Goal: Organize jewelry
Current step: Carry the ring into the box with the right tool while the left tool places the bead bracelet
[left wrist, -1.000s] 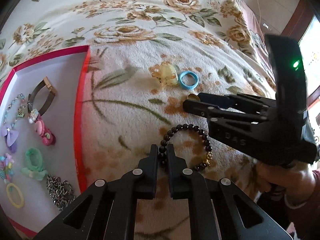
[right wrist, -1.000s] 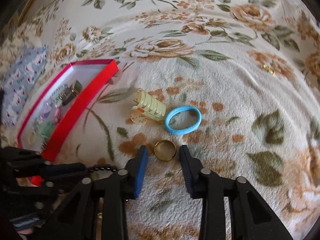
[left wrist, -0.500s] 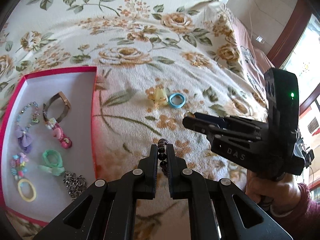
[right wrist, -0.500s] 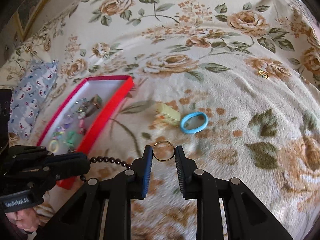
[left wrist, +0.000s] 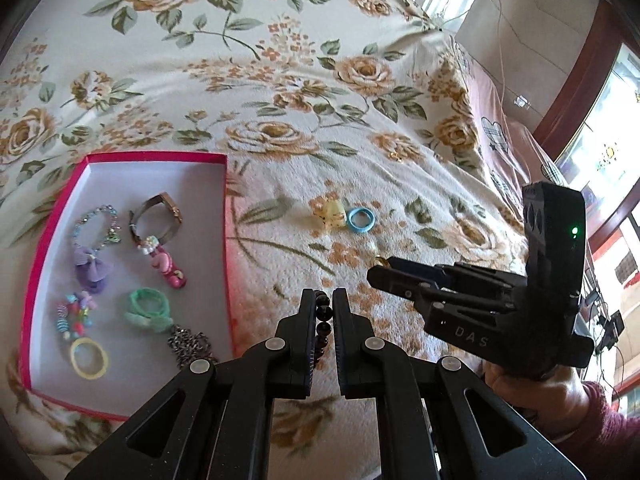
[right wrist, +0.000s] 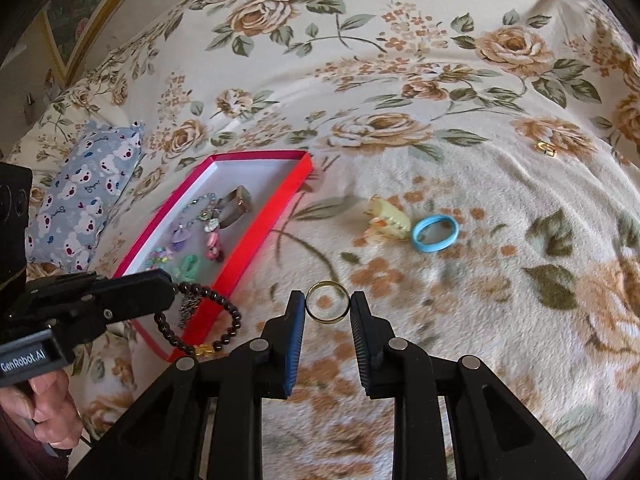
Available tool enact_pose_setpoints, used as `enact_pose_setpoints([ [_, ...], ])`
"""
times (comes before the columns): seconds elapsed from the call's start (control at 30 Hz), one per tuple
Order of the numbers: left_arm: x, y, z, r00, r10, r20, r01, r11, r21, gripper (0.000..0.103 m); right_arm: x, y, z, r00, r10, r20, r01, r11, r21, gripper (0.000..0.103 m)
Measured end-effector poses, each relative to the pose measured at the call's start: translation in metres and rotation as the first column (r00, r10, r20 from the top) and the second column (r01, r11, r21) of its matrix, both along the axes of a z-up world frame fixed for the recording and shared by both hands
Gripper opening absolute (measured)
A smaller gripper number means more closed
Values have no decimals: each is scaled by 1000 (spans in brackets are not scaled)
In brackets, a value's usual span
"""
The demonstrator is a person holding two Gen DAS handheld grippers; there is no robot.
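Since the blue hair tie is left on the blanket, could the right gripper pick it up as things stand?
Probably not yet: the right gripper is shut on a gold ring, though the blue hair tie lies unobstructed.

A dark beaded bracelet (right wrist: 208,322) with one gold charm hangs as a loop, clear of the blanket (right wrist: 460,128), clamped at its beads. A thin gold ring (right wrist: 327,302) stands upright on edge, pinched across its width, also lifted off the blanket. A red box (left wrist: 228,240) with a white floor lies open near the blanket's left side; inside lie a watch (left wrist: 160,216), a blue bead bracelet with a purple bow (left wrist: 94,248), a pink clip (left wrist: 166,266), a green hair tie (left wrist: 146,306), a yellow hair tie (left wrist: 89,358), a dark chain (left wrist: 188,344) and a colourful bead piece (left wrist: 74,316). On the blanket's middle a pale yellow claw clip (right wrist: 388,224) lies touching a blue hair tie (right wrist: 435,234). A small gold piece (right wrist: 547,149) lies well apart toward the right edge.
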State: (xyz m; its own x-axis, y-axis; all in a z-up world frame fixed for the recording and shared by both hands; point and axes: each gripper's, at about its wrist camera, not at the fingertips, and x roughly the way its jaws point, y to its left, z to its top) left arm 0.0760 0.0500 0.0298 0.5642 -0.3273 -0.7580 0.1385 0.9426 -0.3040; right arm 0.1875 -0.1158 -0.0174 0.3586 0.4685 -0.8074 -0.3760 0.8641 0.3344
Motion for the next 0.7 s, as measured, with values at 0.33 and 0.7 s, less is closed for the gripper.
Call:
enact_pose_setpoints([
  [0.33,-14,15,8,1000,24,12,-23,1000,-14,7,-8,7,5,1000,12,-5,-12,1000,19,23],
  [0.7,-24,33,11,998,68,6,-68,997,-39,7,-20,24,8,999,52,-8,-51,998,39,23],
])
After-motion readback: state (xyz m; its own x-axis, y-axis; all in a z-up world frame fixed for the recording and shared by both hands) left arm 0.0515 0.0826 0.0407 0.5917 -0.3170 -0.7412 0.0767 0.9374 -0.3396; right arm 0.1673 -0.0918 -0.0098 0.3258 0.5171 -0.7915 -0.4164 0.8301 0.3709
